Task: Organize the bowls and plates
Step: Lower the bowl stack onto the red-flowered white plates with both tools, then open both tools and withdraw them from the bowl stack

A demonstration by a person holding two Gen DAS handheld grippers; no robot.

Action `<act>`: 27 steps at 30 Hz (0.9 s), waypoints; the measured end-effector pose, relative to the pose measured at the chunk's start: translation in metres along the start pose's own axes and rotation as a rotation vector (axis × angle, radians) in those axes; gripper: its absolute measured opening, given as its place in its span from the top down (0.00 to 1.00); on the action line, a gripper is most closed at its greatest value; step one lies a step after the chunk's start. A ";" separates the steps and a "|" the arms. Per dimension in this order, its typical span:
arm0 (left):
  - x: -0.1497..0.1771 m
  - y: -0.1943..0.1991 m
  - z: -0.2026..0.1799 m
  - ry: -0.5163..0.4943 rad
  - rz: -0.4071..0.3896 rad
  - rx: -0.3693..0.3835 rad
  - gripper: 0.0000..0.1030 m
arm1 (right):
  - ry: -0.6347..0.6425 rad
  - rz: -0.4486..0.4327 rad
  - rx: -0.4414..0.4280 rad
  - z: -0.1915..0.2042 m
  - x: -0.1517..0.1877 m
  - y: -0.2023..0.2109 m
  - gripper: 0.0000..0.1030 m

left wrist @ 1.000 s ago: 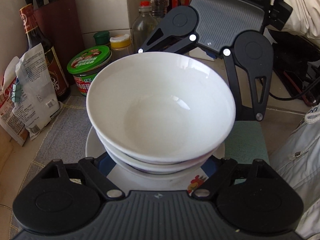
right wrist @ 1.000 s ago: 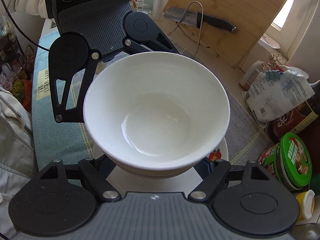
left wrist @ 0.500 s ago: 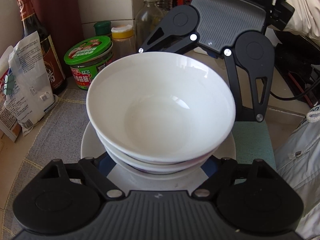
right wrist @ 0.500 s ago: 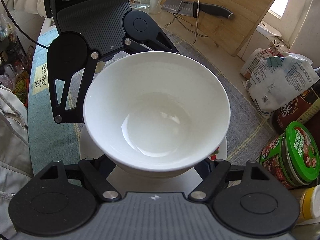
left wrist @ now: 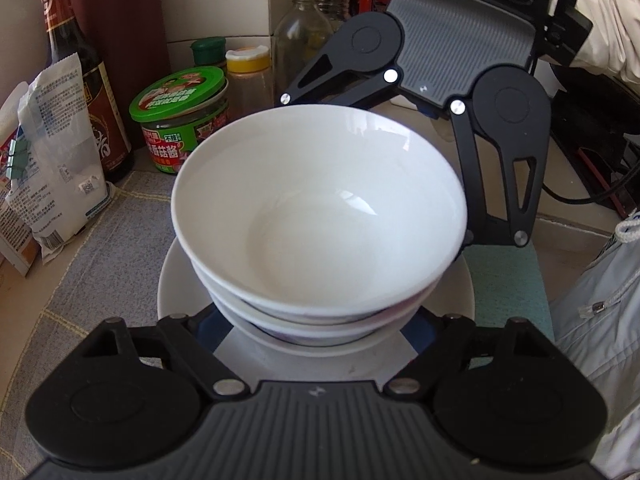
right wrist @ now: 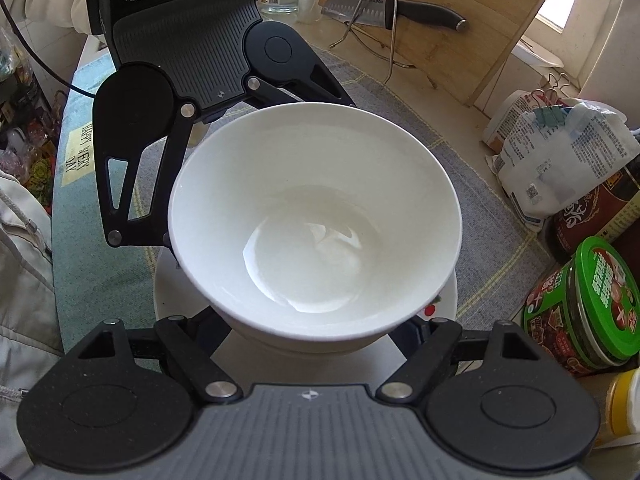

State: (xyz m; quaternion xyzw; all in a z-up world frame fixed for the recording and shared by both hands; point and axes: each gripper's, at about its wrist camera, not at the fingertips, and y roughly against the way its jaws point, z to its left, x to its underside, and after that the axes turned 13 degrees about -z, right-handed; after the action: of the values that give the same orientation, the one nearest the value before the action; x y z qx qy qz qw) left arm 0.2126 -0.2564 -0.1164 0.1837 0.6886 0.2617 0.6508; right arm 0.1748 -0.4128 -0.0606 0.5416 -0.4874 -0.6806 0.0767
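Observation:
A stack of white bowls [left wrist: 320,216] stands on a white plate [left wrist: 176,280] on a grey mat. My left gripper [left wrist: 312,328] reaches in from the near side. Its fingers flank the lower bowls and its tips are hidden under the top bowl's rim. From the opposite side my right gripper [left wrist: 400,168] straddles the same stack. In the right wrist view the top bowl [right wrist: 316,220] fills the middle, with the plate [right wrist: 168,300] below. There the right gripper [right wrist: 316,332] has jaws that are opening slightly with the stack between them. The left gripper [right wrist: 240,168] faces it.
A green-lidded jar [left wrist: 180,120], a dark sauce bottle [left wrist: 80,80], spice jars and white bags [left wrist: 52,160] crowd the wall side. A teal cloth [left wrist: 508,288] and a person's pale jacket [left wrist: 600,320] lie on the other side. A cutting board [right wrist: 440,20] with a knife [right wrist: 392,10] leans behind.
The bowls keep their place between both pairs of fingers. The jar, bottles and knife behind have slid upward in the views. A little more of the plate's rim shows.

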 end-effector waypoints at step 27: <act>0.043 0.123 -0.074 0.137 -0.342 -0.530 0.01 | -0.161 0.088 0.532 0.104 -0.029 0.024 0.00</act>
State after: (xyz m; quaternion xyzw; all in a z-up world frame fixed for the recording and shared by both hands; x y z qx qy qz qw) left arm 0.1248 -0.1421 -0.0754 -0.1284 0.6597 0.3305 0.6626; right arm 0.0921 -0.3462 -0.0299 0.4651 -0.6766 -0.5656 -0.0775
